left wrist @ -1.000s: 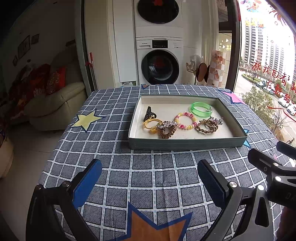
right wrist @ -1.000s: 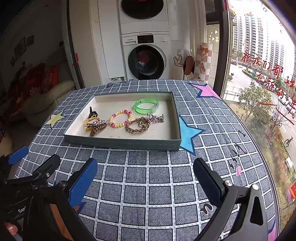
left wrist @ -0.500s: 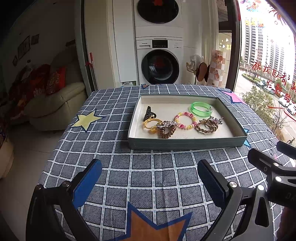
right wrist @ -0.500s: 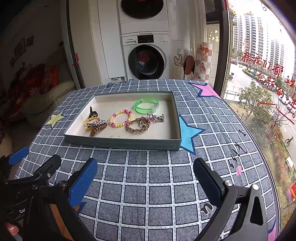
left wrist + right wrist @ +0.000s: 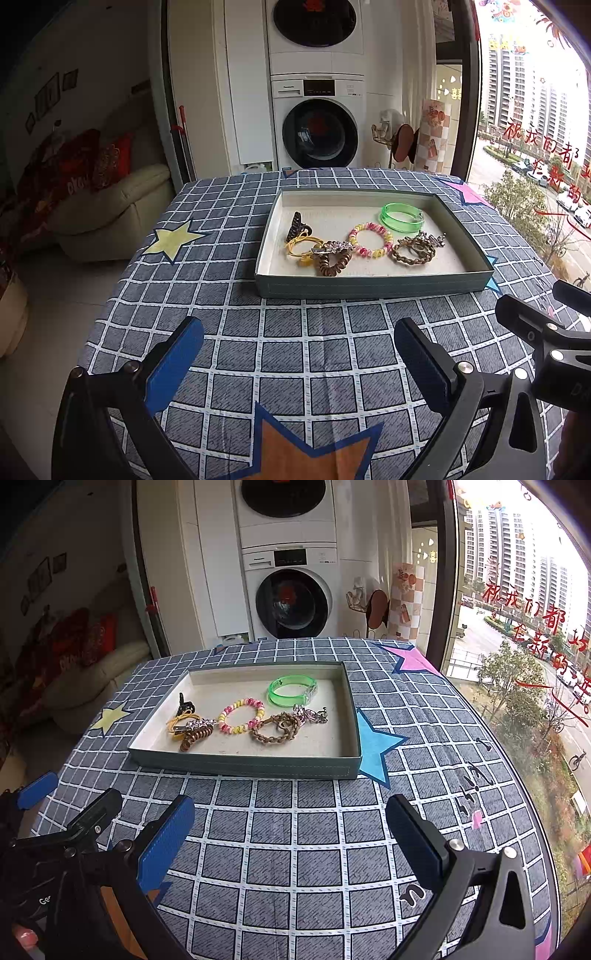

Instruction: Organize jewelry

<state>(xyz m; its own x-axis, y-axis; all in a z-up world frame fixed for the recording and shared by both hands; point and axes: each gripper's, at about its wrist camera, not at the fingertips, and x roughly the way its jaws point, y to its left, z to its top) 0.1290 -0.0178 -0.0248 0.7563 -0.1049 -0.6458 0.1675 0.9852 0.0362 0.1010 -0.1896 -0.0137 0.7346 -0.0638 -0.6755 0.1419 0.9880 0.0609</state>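
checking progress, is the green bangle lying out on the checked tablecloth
No, the translucent green plastic bangle lies inside the shallow grey-green rectangular tray, near its far right corner, beyond the pink-and-yellow coil bracelet.

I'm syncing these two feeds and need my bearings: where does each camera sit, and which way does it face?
Left wrist: on the left gripper, low above the tablecloth, facing the jewelry tray; the right gripper's finger shows at right.
Right wrist: on the right gripper, facing the same tray; the left gripper and a fingertip show at left.
Shared: tray, green bangle, washing machine.
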